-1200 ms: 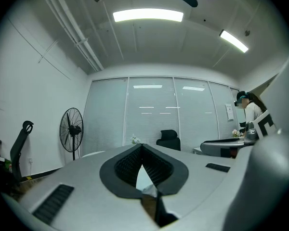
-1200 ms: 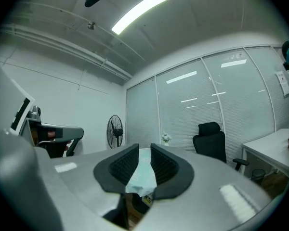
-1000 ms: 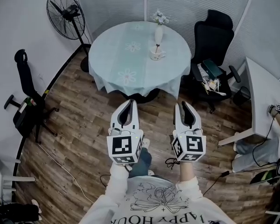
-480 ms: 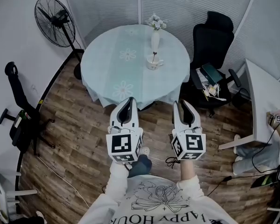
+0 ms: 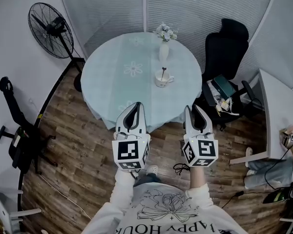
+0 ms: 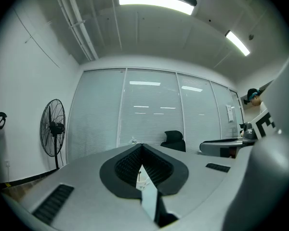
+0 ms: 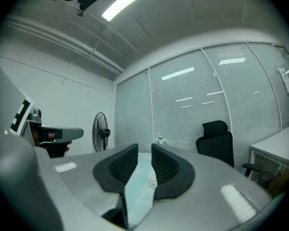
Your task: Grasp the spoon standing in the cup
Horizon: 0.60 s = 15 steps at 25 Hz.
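Note:
A white cup (image 5: 161, 80) with a dark spoon (image 5: 163, 72) standing in it sits on the round table (image 5: 117, 82), which has a pale teal cloth. Both grippers hover over the wooden floor at the table's near edge, well short of the cup. My left gripper (image 5: 136, 107) has its jaws closed tip to tip, with nothing in them. My right gripper (image 5: 194, 110) holds its jaws apart and empty. The left gripper view shows its touching tips (image 6: 142, 147) and the cup (image 6: 142, 182) far off below them. In the right gripper view the cup (image 7: 152, 179) appears in the gap of the right gripper (image 7: 144, 147).
A white vase of flowers (image 5: 164, 48) stands just behind the cup. A black office chair (image 5: 228, 48) with clutter on its seat stands right of the table. A standing fan (image 5: 50, 26) is far left, another chair (image 5: 14, 130) left, and a white desk (image 5: 278, 106) right.
The table and cup have drawn nearer to the grippers and sit lower in the head view. Both grippers keep their place in front of the person's chest.

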Tool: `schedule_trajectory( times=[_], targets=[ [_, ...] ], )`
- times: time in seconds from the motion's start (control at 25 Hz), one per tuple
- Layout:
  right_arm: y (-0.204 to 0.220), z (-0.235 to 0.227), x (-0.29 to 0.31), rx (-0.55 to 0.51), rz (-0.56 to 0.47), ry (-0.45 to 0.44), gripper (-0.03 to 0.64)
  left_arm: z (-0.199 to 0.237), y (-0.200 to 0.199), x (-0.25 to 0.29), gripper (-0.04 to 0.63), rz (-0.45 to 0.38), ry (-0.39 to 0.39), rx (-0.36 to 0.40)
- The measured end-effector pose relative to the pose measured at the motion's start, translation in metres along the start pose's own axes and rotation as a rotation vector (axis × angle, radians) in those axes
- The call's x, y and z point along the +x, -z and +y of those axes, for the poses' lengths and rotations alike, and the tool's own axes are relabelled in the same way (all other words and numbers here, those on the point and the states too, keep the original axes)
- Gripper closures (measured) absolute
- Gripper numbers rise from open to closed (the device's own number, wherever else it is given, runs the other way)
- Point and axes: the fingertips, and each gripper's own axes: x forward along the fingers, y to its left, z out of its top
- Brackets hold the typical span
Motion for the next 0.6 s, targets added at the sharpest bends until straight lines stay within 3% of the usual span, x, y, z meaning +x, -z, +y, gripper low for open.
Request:
schedule_trajectory(
  times=[0.6],
  targets=[
    [0.027, -0.013, 0.085, 0.019, 0.069, -0.001, 0.52, 0.044, 0.026, 0.076, 0.591, 0.06, -0.015, -0.032]
  ],
)
